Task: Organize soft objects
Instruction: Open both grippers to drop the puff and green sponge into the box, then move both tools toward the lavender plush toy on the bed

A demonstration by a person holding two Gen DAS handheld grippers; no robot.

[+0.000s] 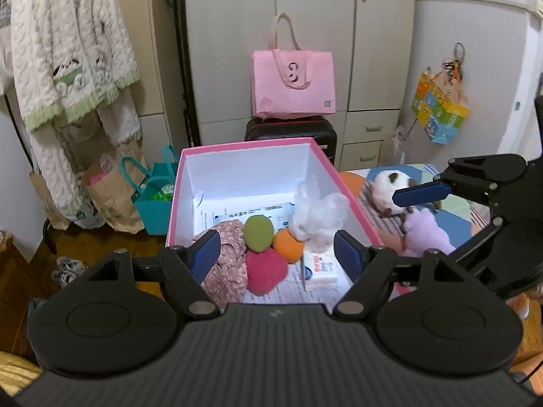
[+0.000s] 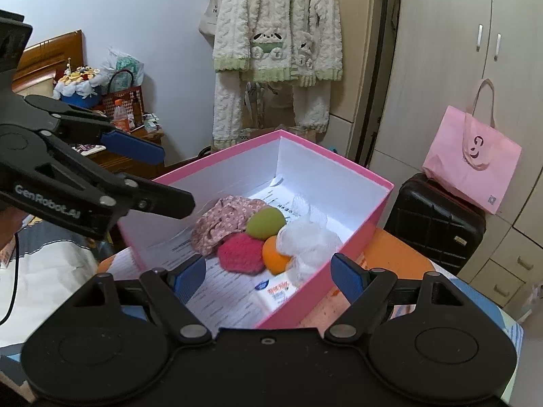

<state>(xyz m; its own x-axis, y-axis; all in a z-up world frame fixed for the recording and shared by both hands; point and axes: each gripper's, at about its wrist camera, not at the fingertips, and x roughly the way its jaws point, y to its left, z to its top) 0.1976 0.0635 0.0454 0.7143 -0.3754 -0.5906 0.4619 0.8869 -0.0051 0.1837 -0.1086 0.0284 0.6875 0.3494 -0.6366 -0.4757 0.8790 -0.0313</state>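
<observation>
A bedroom with grey-white wardrobe doors (image 1: 315,34) forms the backdrop; a fluffy cream robe (image 2: 276,34) hangs at the side, and a pink tote bag (image 1: 293,83) sits on top of a black suitcase (image 2: 436,222). In the middle stands an open pink box (image 1: 188,176) with white inner walls, resting on a colourful patterned bed (image 1: 458,208).

Inside the box, on printed paper sheets (image 2: 224,300), lie the soft things close together: a floral pink cloth (image 2: 222,224), a green ball (image 2: 265,224) touching it, a fuzzy red pom-pom (image 2: 239,252) just below, an orange ball (image 2: 275,254) beside that, and a white mesh puff (image 2: 307,237) against the right-hand wall. A small tissue pack (image 1: 320,266) lies near the front by the puff.

The left tongs (image 1: 280,254) hover above the near end of the box, released, the blue pads spread wide with nothing between them. The right tongs (image 2: 269,278) hang over the box's near corner, likewise released and empty.

Outside the box, on the bed to its right, lie a white plush with dark ears (image 1: 387,186) and a lilac plush toy (image 1: 427,234), touching each other. On the floor to the left stand a teal bag (image 1: 152,200) and a brown paper bag (image 1: 108,200).
</observation>
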